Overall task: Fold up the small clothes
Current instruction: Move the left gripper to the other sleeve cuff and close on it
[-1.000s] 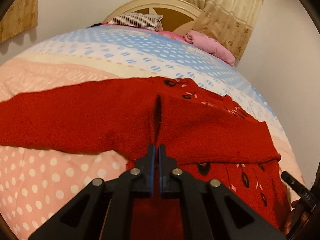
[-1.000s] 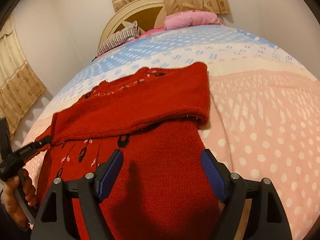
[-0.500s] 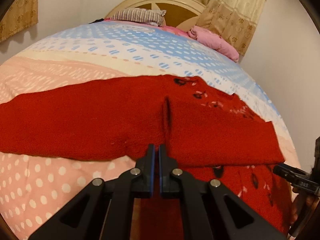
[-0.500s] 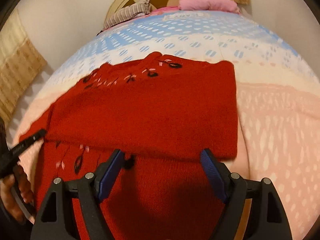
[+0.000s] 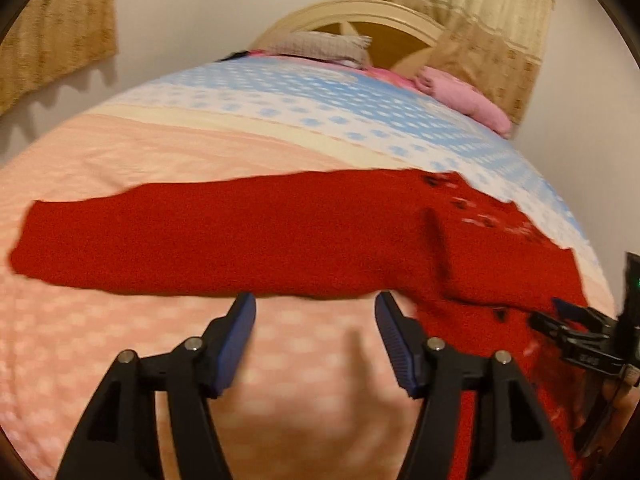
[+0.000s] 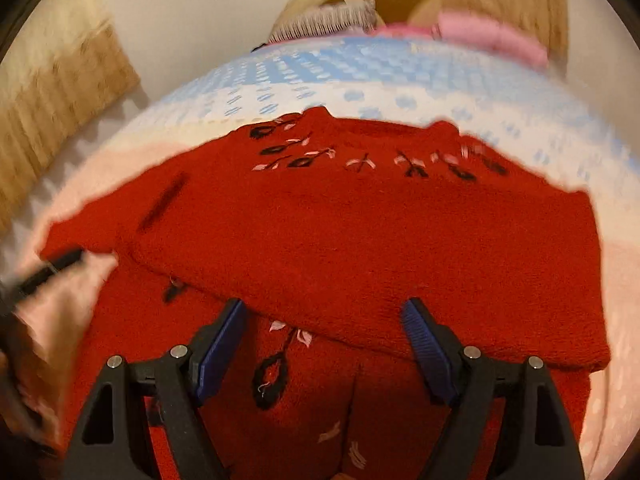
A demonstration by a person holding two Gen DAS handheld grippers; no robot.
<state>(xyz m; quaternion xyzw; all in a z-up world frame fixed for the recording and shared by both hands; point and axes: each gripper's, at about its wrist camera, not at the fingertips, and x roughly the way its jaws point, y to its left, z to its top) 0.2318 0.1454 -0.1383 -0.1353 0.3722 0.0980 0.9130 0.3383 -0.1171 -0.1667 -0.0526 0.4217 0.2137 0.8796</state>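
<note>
We find the left gripper [image 5: 315, 306] just opened and empty, the right gripper [image 6: 324, 314] agape, so the sweater [image 6: 360, 232] lies released, one sleeve [image 5: 200, 240] unfolded.

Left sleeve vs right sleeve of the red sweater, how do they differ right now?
The left sleeve lies stretched straight out over the pink bedspread; the right sleeve is folded across the sweater's body. The left sleeve rests on bedding alone, while the right sleeve covers part of the embroidered front. Both are plain red knit, lying flat, and neither tool grips them.
</note>
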